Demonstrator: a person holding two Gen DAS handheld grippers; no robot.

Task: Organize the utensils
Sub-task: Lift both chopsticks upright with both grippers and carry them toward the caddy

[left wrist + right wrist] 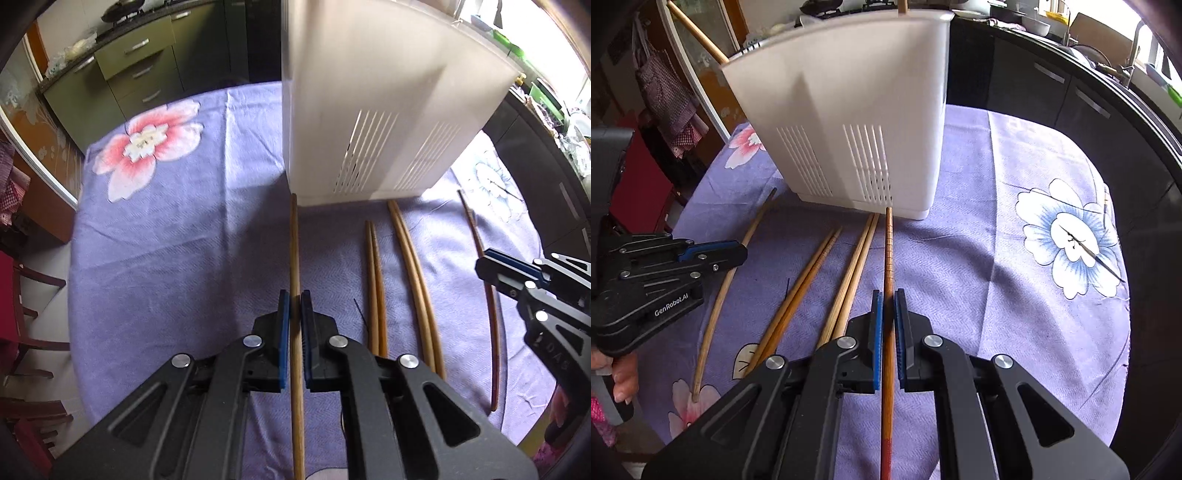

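A white slotted utensil holder (pixel 373 110) stands on the purple floral tablecloth (pixel 184 240); it also shows in the right wrist view (pixel 849 122). Several wooden chopsticks lie in front of it. My left gripper (pixel 295 299) straddles a light chopstick (pixel 294 251), jaws narrowly apart around it. My right gripper (pixel 888 295) straddles a dark reddish chopstick (pixel 888 251), jaws narrowly apart; this chopstick appears in the left view (pixel 487 295) too. Two chopstick pairs (pixel 376 280) (pixel 417 280) lie between them. Two chopsticks (pixel 698 33) stick out of the holder.
The table is round, its edge close on all sides. Chairs (pixel 26 302) stand at the left. Kitchen cabinets (pixel 136 70) and a dark counter (pixel 1071 85) surround the table. A thin dark sliver (pixel 1089 251) lies on the blue flower print.
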